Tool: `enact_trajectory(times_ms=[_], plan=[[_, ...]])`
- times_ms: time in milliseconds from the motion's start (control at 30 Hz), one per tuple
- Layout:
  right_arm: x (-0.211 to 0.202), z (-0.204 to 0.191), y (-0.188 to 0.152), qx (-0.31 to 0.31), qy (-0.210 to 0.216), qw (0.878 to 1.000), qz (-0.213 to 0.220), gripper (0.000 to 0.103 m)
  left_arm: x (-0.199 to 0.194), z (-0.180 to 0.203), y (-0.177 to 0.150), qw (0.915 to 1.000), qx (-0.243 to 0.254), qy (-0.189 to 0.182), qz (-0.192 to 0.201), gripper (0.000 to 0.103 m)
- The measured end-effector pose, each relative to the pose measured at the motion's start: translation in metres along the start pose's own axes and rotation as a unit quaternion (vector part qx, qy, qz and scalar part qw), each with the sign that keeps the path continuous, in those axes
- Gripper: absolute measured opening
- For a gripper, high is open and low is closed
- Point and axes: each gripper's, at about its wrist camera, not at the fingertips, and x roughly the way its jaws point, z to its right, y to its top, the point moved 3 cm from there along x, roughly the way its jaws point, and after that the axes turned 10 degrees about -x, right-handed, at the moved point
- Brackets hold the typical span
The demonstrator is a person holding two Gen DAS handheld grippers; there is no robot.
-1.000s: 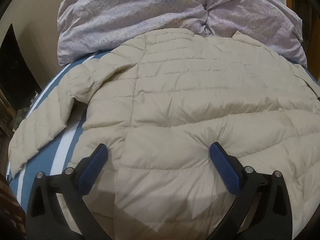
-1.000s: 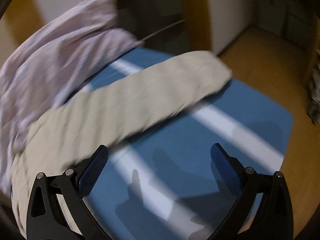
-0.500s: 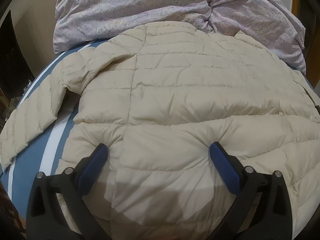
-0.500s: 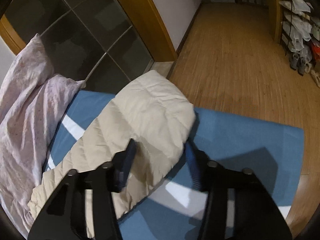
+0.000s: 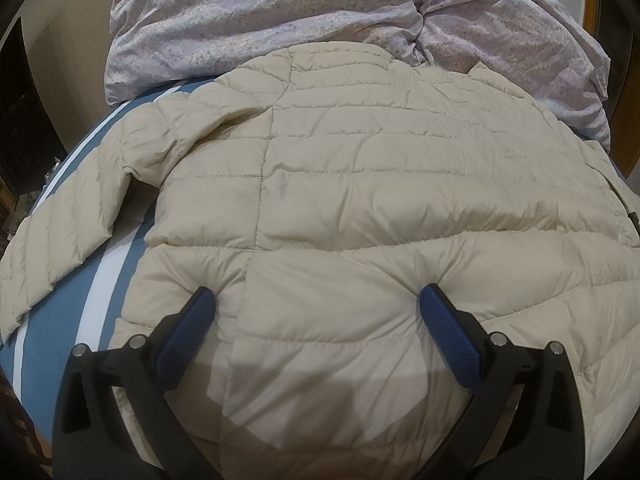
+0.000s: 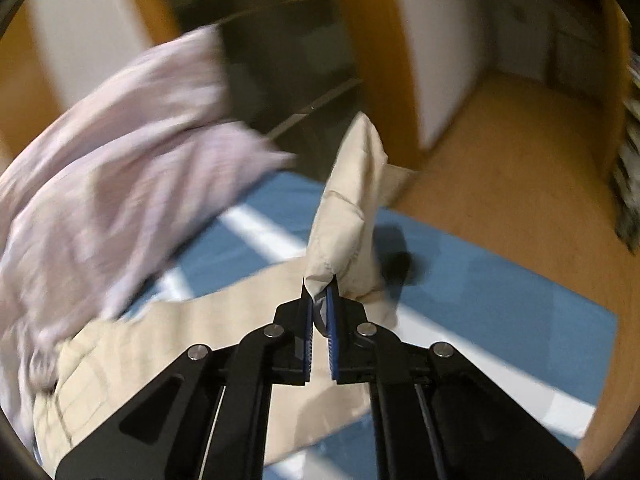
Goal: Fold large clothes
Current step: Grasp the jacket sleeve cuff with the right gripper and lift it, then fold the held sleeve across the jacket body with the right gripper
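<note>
Two blue pads of the right gripper point(image 6: 319, 312), spread wide a second ago, now pinch the cuff of the cream quilted puffer jacket point(image 5: 360, 200), lifting its sleeve point(image 6: 348, 208) off the blue striped bed point(image 6: 500, 300). The left gripper point(image 5: 316, 316) stays spread, pressing the jacket's hem. Folding the sleeve inward likely follows.

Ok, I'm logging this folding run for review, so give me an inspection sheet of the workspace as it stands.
Surface: blue bedsheet with white stripes.
Job's things: cream quilted jacket spread flat; its sleeve end lifted off the sheet.
Clutter: lilac duvet bunched at the jacket's far edge.
Grippers: left claw open, fingers pressing into the jacket; right claw shut on the sleeve end.
Cables: nothing seen.
Surroundings: wooden floor, white wall; view blurred.
</note>
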Motion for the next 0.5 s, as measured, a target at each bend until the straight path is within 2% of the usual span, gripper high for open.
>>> enact_trajectory(times_ms=[100,200,333,467,500], plan=[[-0.008,-0.066,-0.004,-0.055,0.057,0.997,0.003,0.006,0.000,0.000,0.000,1.0000,0.000,0.000,0.000,0.101],[-0.017,-0.133,-0.019,-0.111,0.118,0.987,-0.005,0.006,0.000,0.001,0.000,1.0000,-0.001,-0.001,-0.001,0.101],[-0.031,-0.226,-0.055,-0.189,0.200,0.961,-0.028,0.006,0.001,0.001,0.000,1.0000,-0.002,-0.002,-0.001,0.101],[-0.048,-0.289,-0.101,-0.236,0.263,0.934,-0.061,0.006,0.001,0.000,0.000,1.0000,-0.003,-0.003,-0.002,0.101],[-0.055,-0.292,-0.110,-0.241,0.274,0.929,-0.068,0.006,0.001,0.000,0.000,1.0000,-0.003,-0.003,-0.002,0.101]])
